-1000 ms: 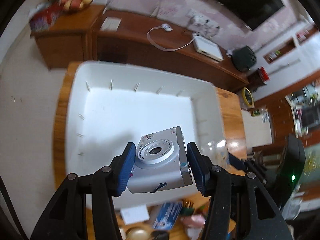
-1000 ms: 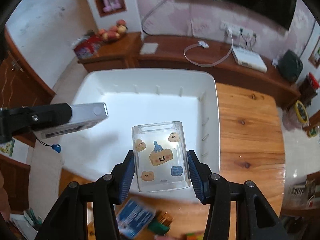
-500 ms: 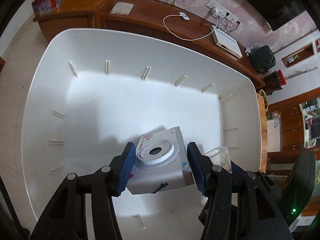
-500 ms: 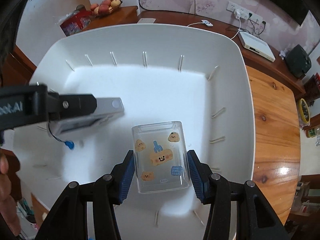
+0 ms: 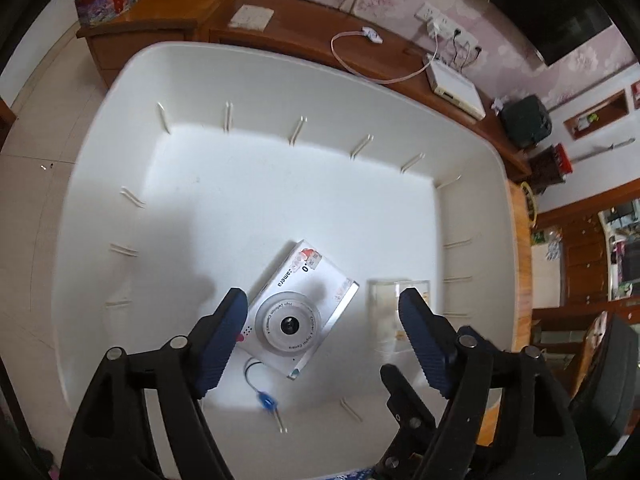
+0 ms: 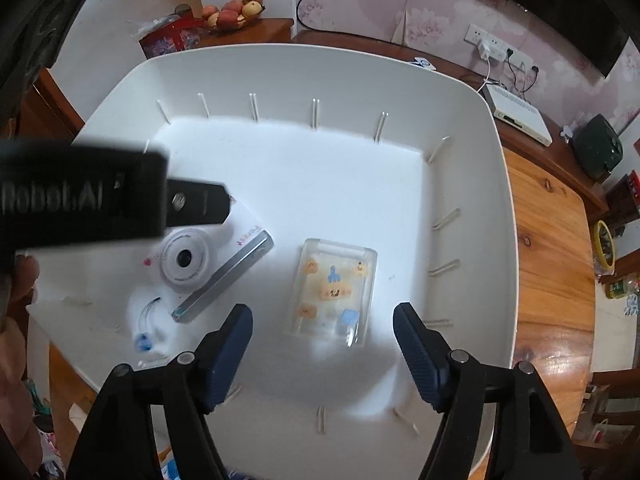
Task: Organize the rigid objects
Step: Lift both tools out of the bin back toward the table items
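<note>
Left gripper (image 5: pixel 322 332) jaws spread and opening, pads clear of the white compact digital camera (image 5: pixel 301 311), which lies flat below and between them in the white plastic bin (image 5: pixel 280 80). Right gripper (image 6: pixel 323 346) jaws also opening, spread; clear sticker-decorated plastic box (image 6: pixel 334 291) lies just ahead between them, untouched.

A low wooden sideboard (image 5: pixel 312 46) ran along a wall papered in pale pink flowers (image 6: pixel 440 4). On it lay a white router box (image 6: pixel 518 114), a looped white cable (image 5: pixel 360 60) and a dark bag (image 5: pixel 526 120). A white power strip (image 6: pixel 494 46) sat on the wall above. A bowl of fruit (image 6: pixel 234 12) and a red box (image 6: pixel 170 40) rested on a side cabinet (image 5: pixel 152 28). A dark television screen (image 5: pixel 560 12) hung high. The floor (image 5: pixel 36 128) was pale tile, and a glossy wooden tabletop (image 6: pixel 552 264) caught the light.
</note>
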`<state>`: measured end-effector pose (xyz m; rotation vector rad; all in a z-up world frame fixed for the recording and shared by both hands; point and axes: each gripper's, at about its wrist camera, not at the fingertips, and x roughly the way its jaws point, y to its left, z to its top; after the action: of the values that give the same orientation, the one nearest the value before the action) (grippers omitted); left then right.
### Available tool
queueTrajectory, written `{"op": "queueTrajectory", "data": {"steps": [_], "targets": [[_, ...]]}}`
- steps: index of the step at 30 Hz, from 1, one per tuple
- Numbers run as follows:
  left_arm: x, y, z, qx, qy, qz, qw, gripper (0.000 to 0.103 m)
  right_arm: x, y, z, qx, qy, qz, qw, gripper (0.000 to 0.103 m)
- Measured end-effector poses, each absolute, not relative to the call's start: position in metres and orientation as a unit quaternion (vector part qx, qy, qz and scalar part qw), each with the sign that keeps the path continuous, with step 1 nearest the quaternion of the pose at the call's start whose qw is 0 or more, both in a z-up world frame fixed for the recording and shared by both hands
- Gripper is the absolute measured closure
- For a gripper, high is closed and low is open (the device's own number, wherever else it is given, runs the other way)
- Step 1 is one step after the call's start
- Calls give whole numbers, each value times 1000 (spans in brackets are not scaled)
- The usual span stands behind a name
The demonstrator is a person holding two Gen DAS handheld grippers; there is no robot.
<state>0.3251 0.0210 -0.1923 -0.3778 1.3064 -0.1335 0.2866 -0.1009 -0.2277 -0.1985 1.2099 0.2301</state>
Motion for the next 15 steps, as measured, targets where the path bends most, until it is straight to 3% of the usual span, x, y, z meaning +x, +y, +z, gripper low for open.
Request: {"op": "queueTrajectory", "data": {"steps": [15], "targets": [[270,30,-118,-142,547,-81,821,19,237,-107,-161,-54,523,93,845,29]]}}
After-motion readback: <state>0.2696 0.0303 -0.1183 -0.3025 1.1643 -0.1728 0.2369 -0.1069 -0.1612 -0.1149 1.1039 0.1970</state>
